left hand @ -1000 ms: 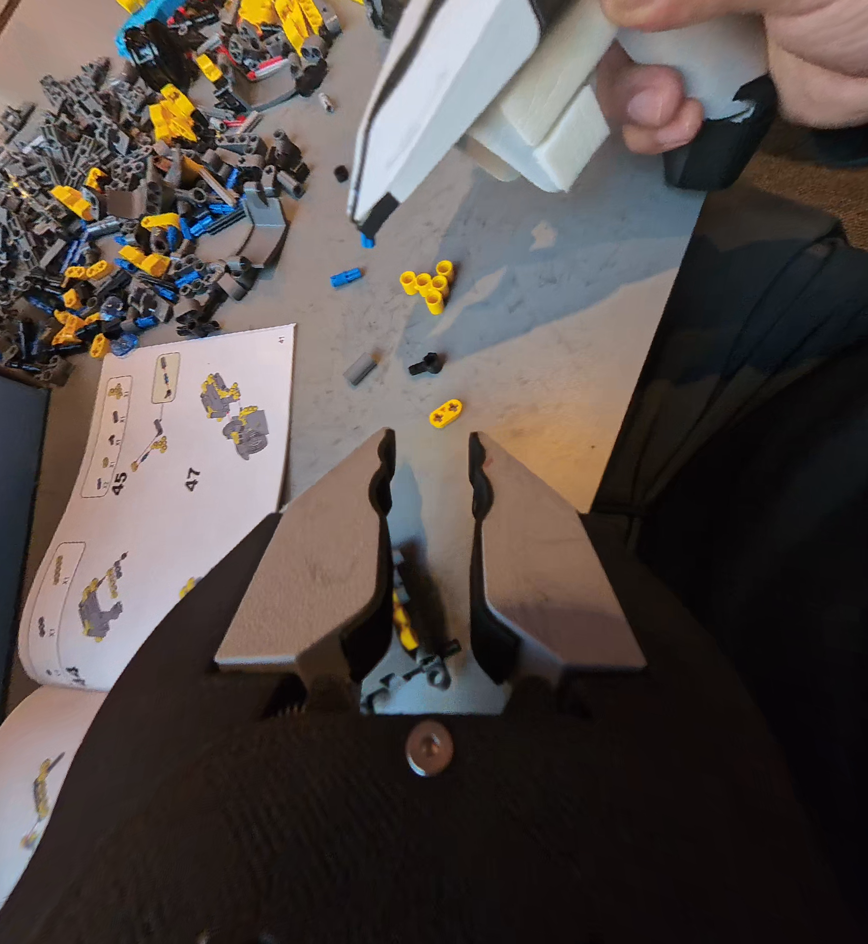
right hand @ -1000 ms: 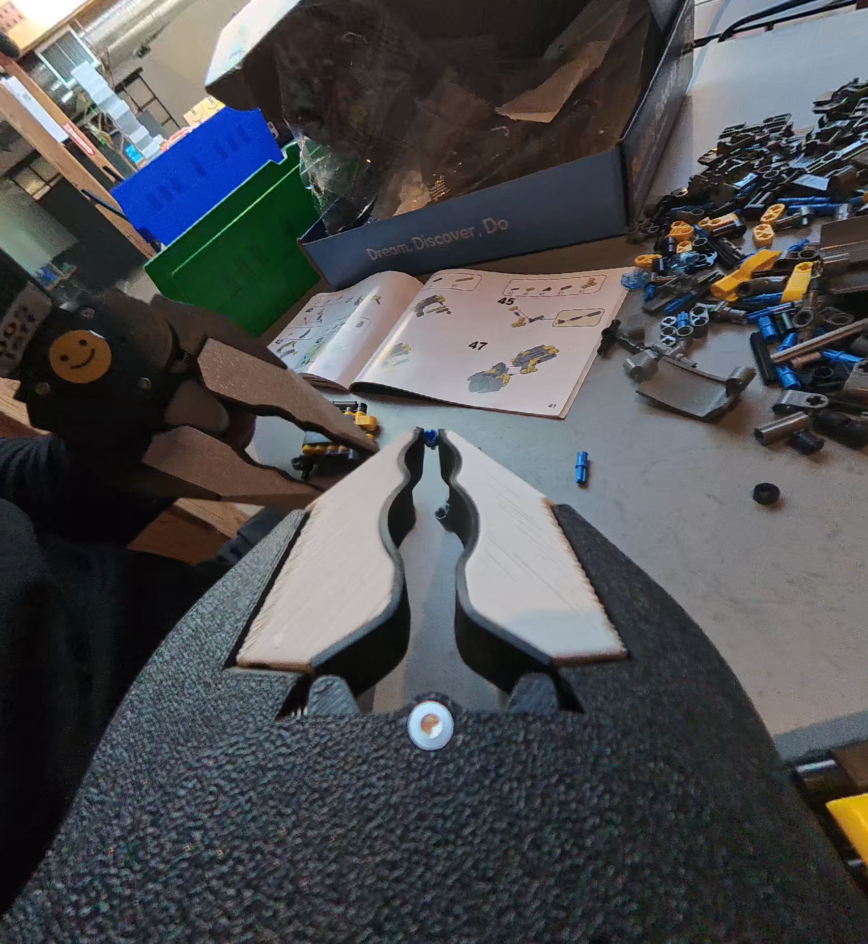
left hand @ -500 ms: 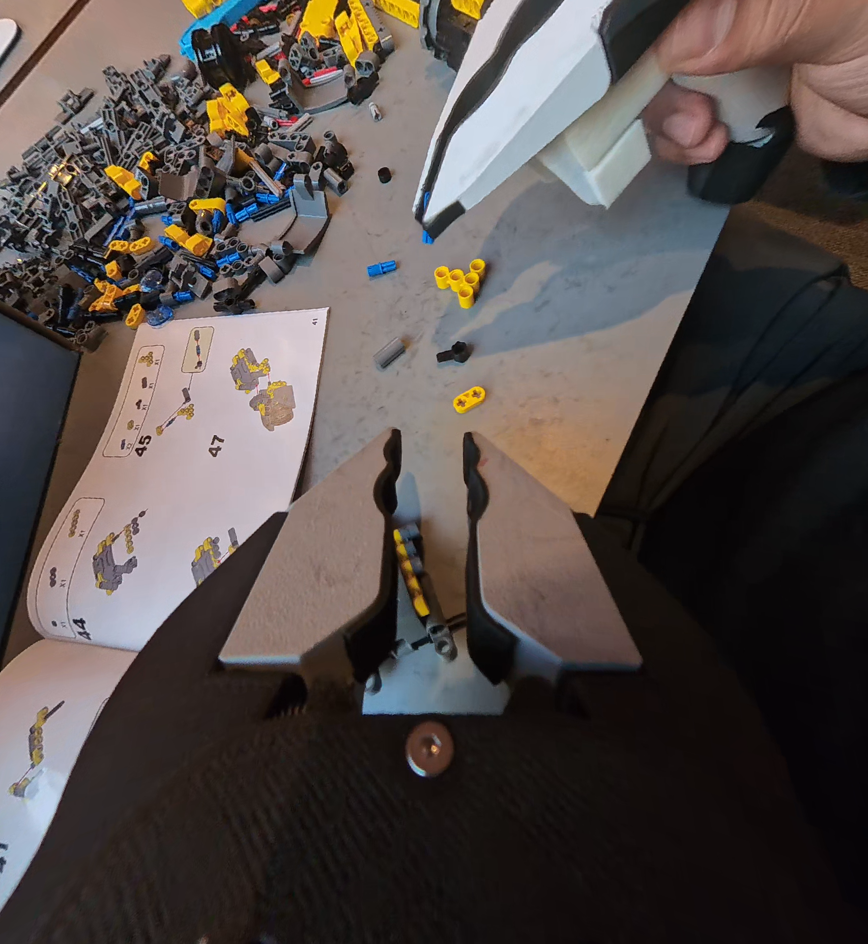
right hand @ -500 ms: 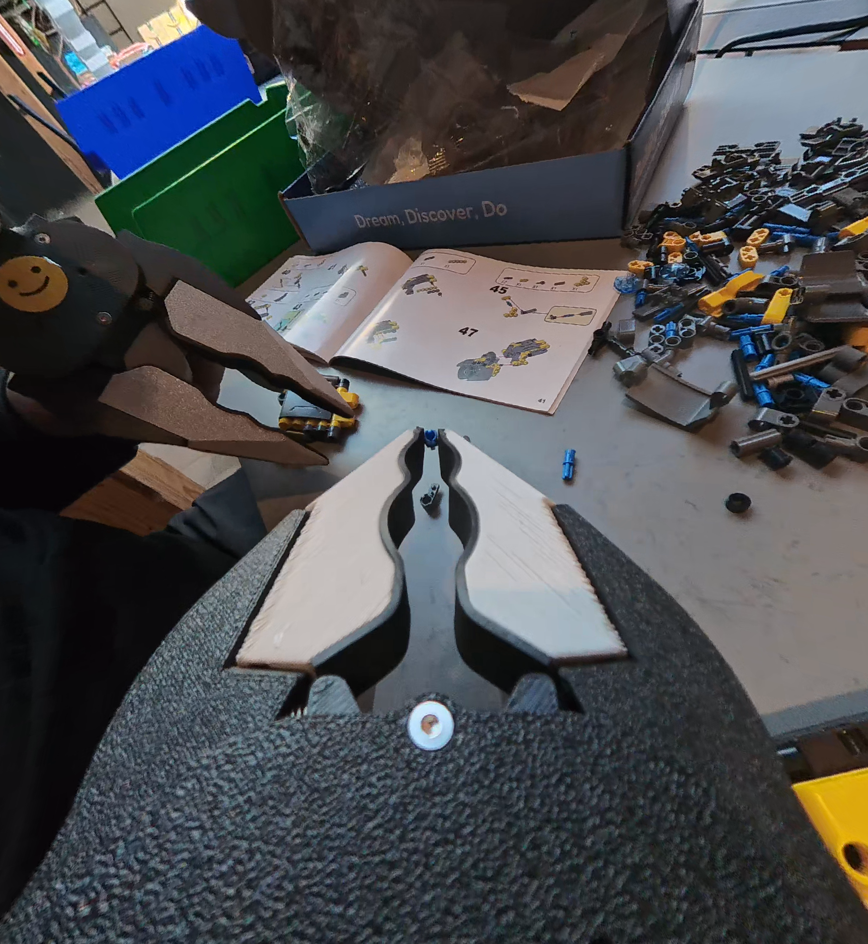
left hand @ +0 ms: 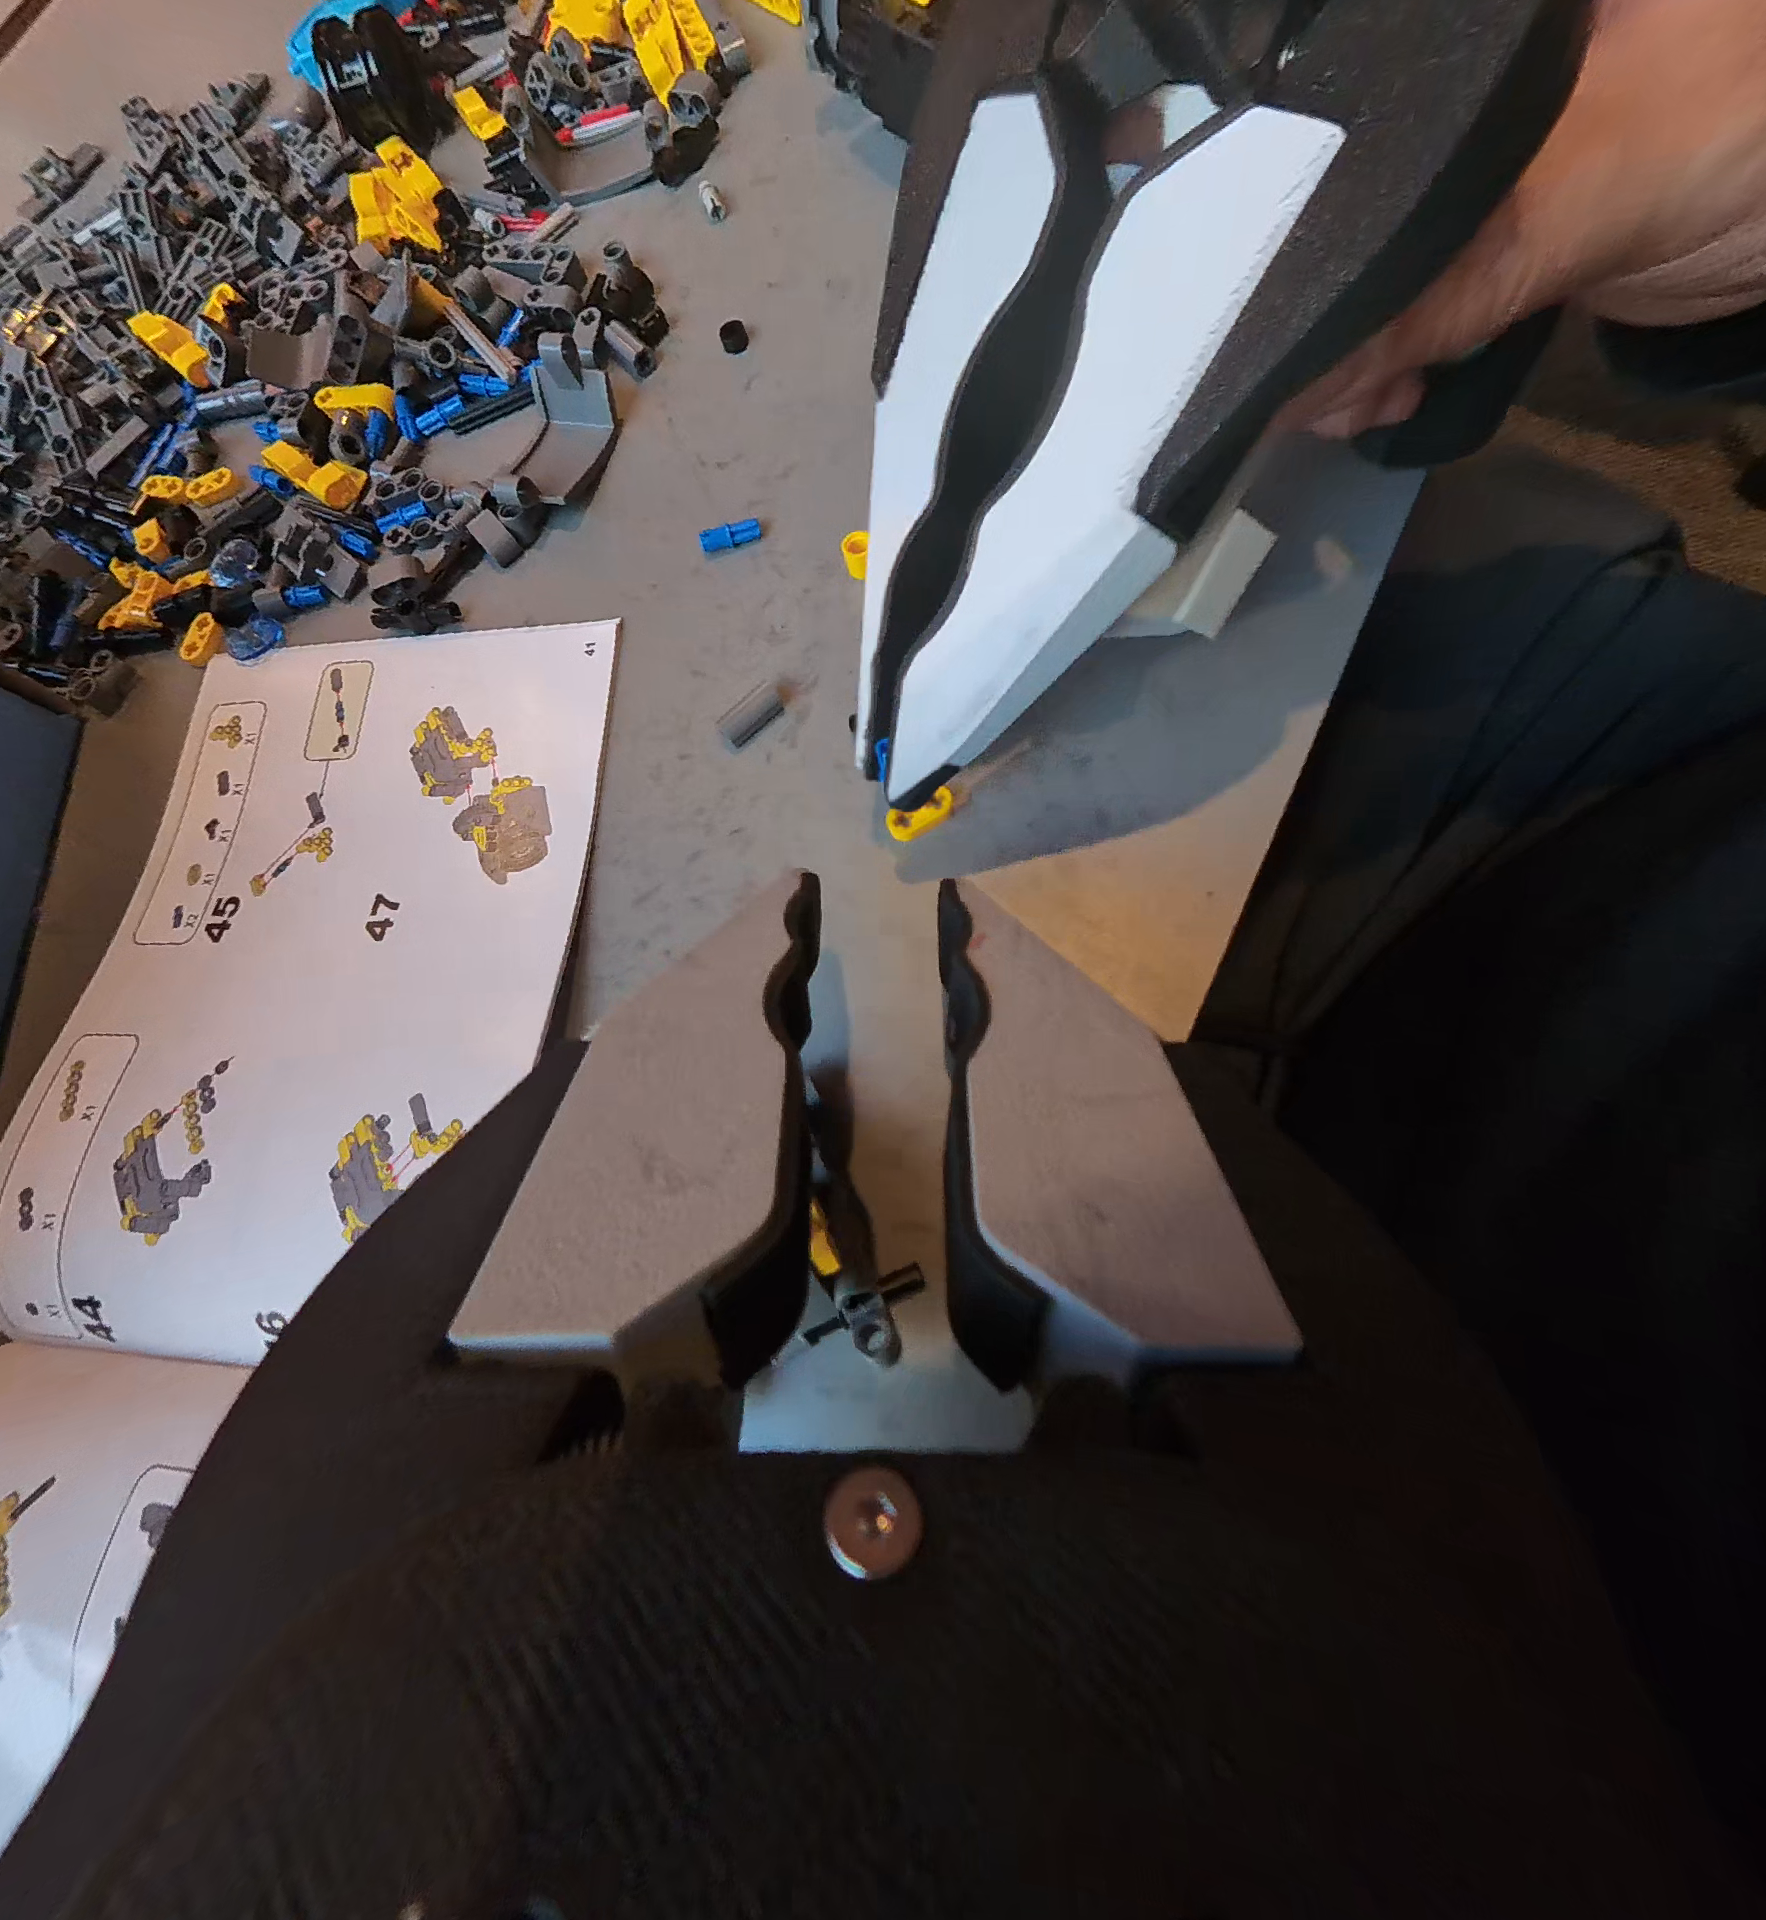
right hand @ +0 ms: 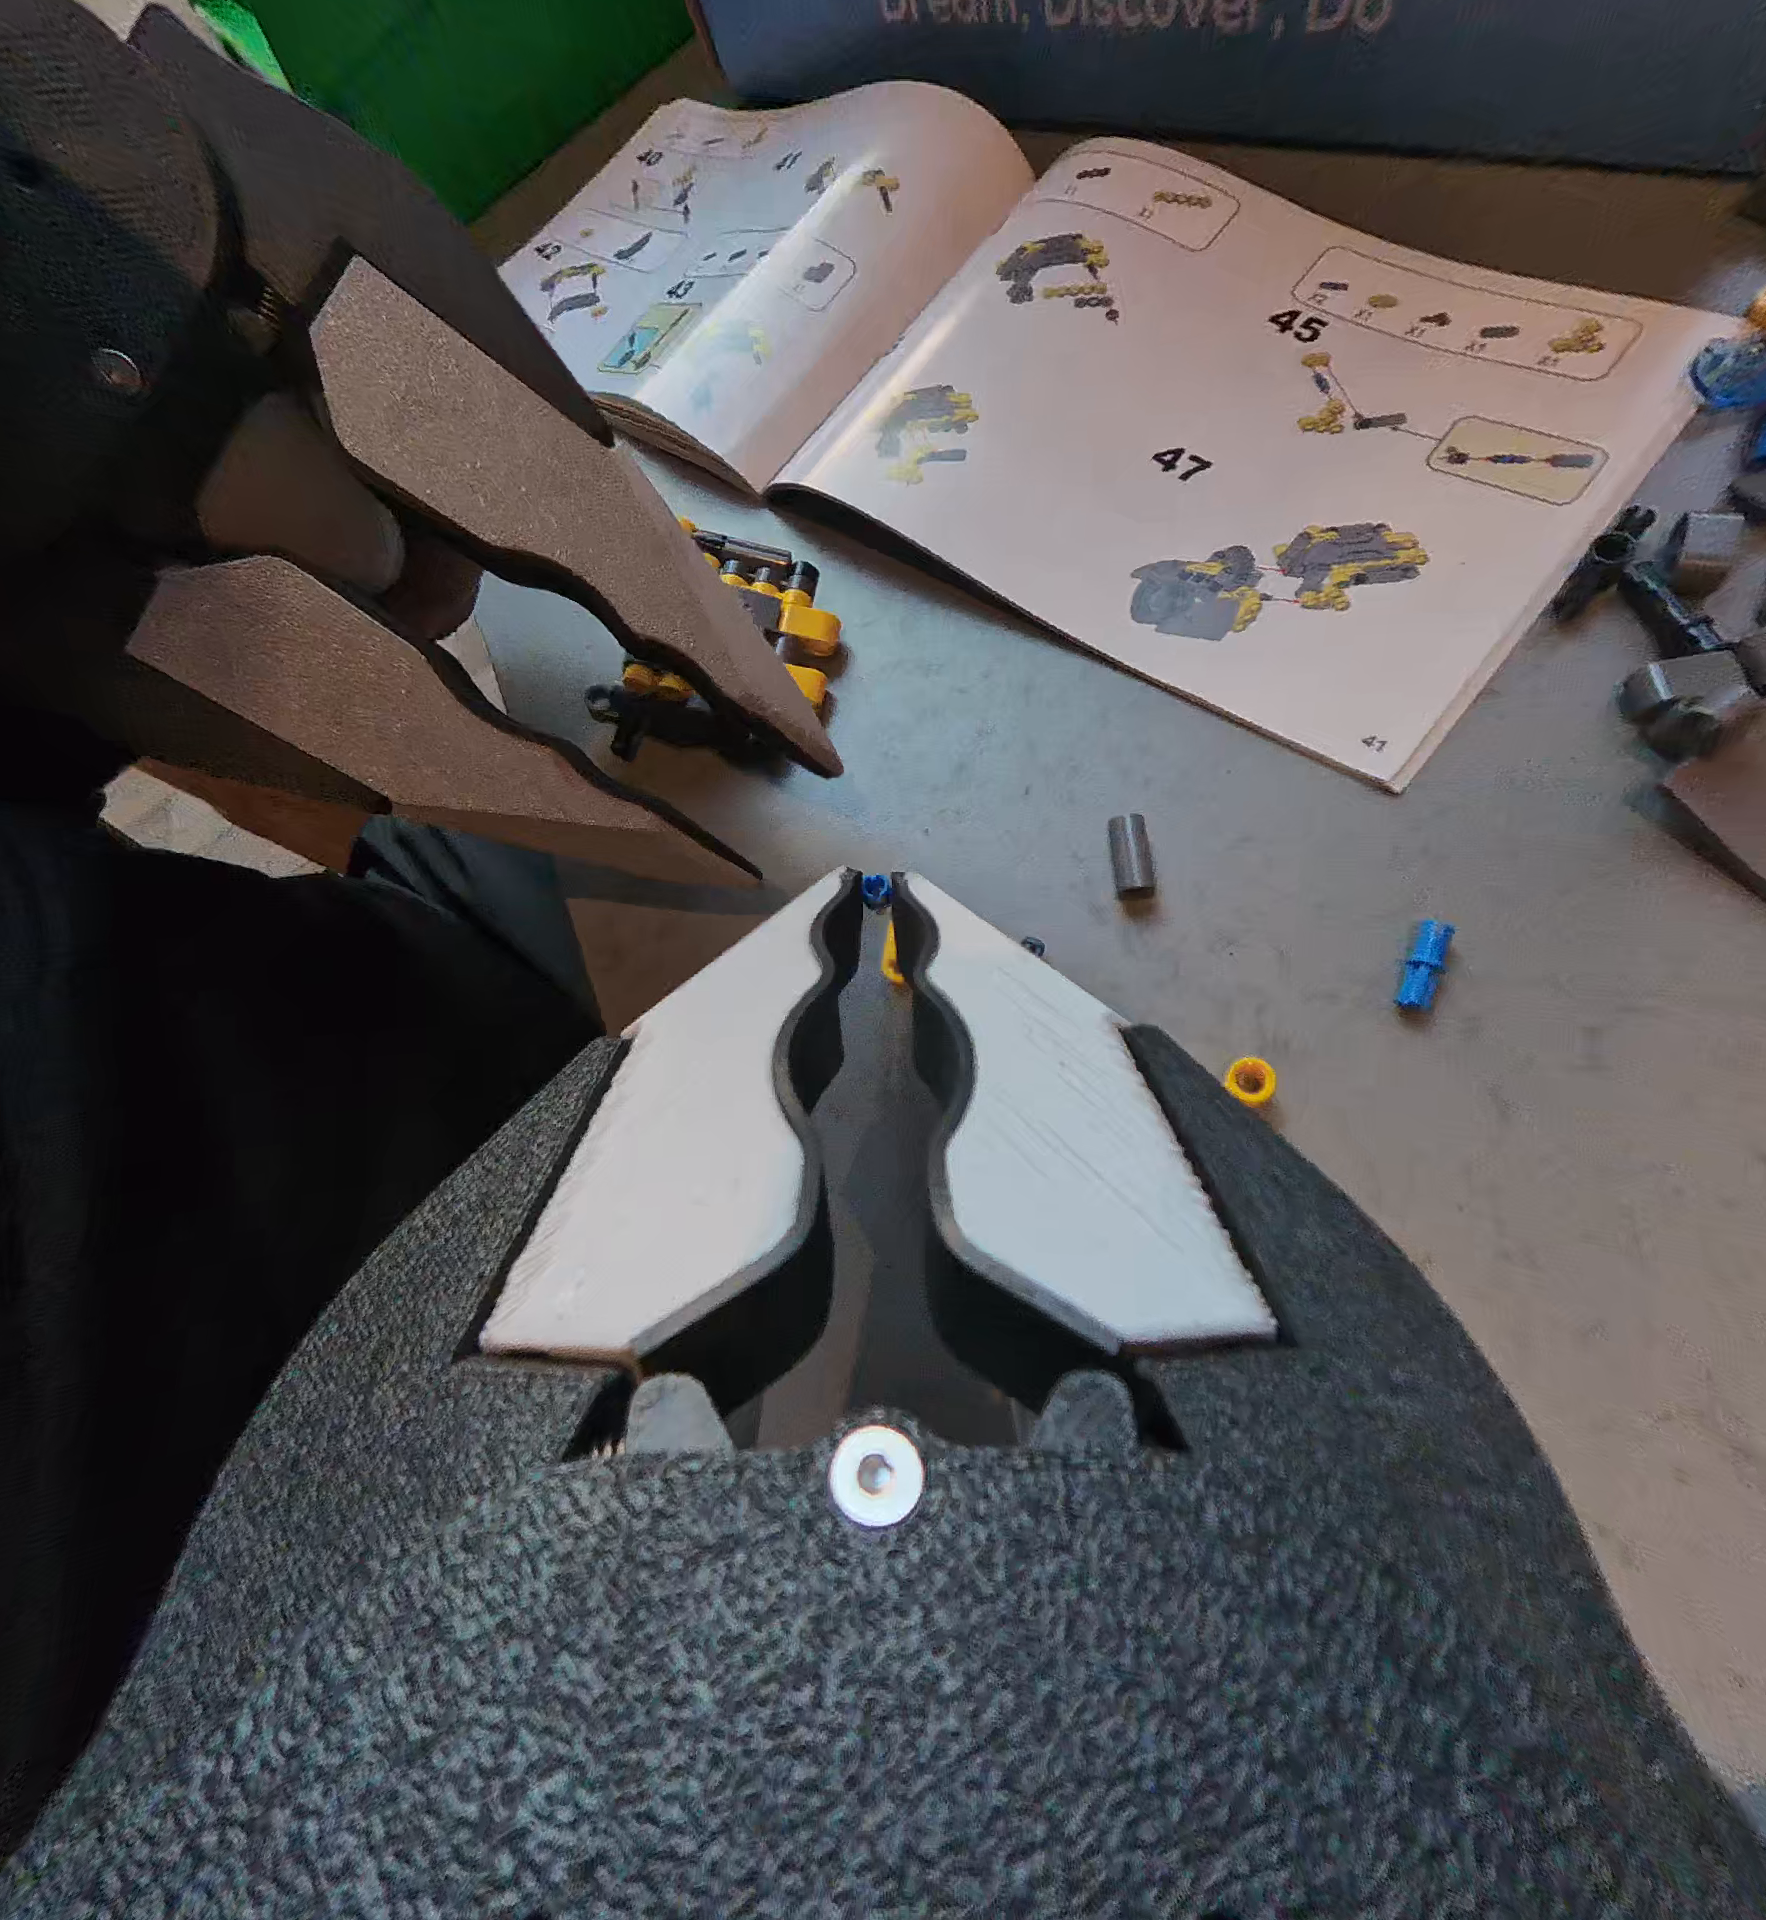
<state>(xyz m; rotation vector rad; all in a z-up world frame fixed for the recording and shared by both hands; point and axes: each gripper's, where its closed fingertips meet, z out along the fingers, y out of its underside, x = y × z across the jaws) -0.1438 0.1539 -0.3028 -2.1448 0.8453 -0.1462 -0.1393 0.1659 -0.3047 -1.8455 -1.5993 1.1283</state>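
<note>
My right gripper (right hand: 876, 883), with white fingers, is shut on a small blue pin (right hand: 876, 888) at its tips. In the left wrist view it (left hand: 884, 774) points down at the grey table, the pin (left hand: 881, 756) just above a small yellow two-hole beam (left hand: 918, 812). My left gripper (left hand: 877, 894), with brown-grey fingers, is open and hovers near the table's near edge. A small yellow, black and grey assembly (left hand: 848, 1278) shows through the gap near its finger bases. In the right wrist view the assembly (right hand: 785, 623) lies on the table behind the left gripper (right hand: 796, 821).
An open instruction booklet (left hand: 339, 935) lies left of the grippers. A big pile of grey, black, yellow and blue parts (left hand: 235, 364) is behind it. Loose blue pin (right hand: 1422, 964), grey sleeve (right hand: 1130, 854) and yellow bush (right hand: 1250, 1078) lie nearby. A dark blue box (right hand: 1274, 62) stands behind. Only a small space, under 4 cm, lies between the two pairs of fingers.
My right gripper has come down and toward the left gripper with the blue pin, from above the loose parts to just over the yellow beam. The left gripper has barely moved.
</note>
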